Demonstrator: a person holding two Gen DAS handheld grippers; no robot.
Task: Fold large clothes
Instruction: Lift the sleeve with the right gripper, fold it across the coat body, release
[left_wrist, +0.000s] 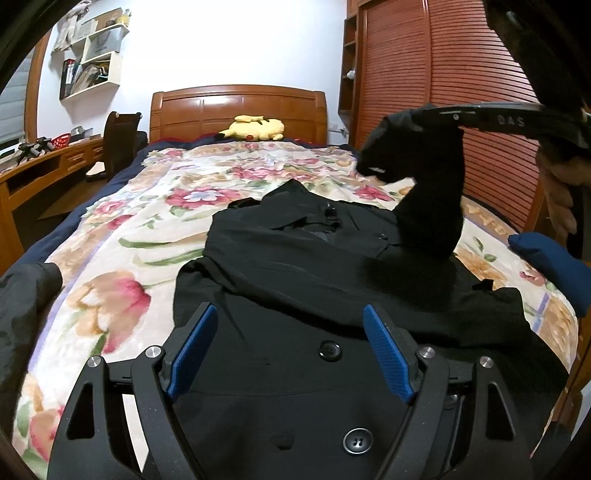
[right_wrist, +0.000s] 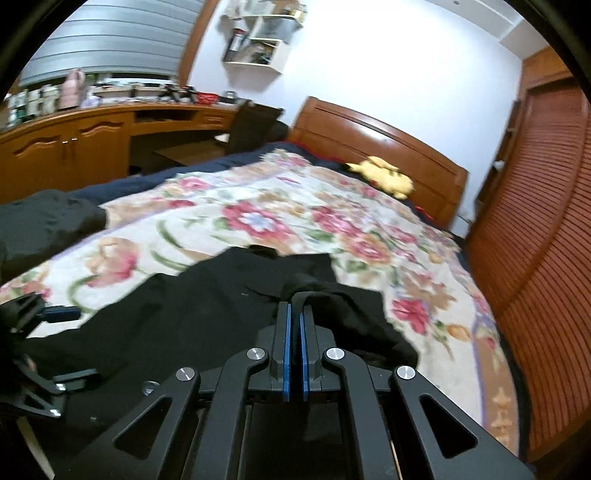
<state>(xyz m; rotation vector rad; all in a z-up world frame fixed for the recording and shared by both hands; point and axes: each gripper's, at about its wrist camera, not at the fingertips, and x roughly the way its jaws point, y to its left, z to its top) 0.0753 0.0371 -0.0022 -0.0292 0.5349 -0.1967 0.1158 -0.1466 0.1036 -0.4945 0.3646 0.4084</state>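
Observation:
A black buttoned coat (left_wrist: 303, 266) lies spread on the floral bedspread (left_wrist: 155, 206). My left gripper (left_wrist: 291, 325) is open, its blue pads (left_wrist: 388, 354) apart just above the coat's front near a button. My right gripper (left_wrist: 417, 114) is shut on the coat's black sleeve (left_wrist: 428, 192) and holds it lifted above the coat's right side. In the right wrist view the right gripper (right_wrist: 294, 306) has its jaws closed on black sleeve fabric (right_wrist: 332, 295), with the coat (right_wrist: 177, 317) below and the left gripper (right_wrist: 55, 314) at the left edge.
A yellow plush toy (left_wrist: 255, 128) lies by the wooden headboard (left_wrist: 238, 107). A blue cloth item (left_wrist: 554, 258) sits at the bed's right edge, dark clothing (left_wrist: 22, 295) at the left. A louvred wardrobe (left_wrist: 443, 62) stands right, a desk (left_wrist: 48, 162) and chair left.

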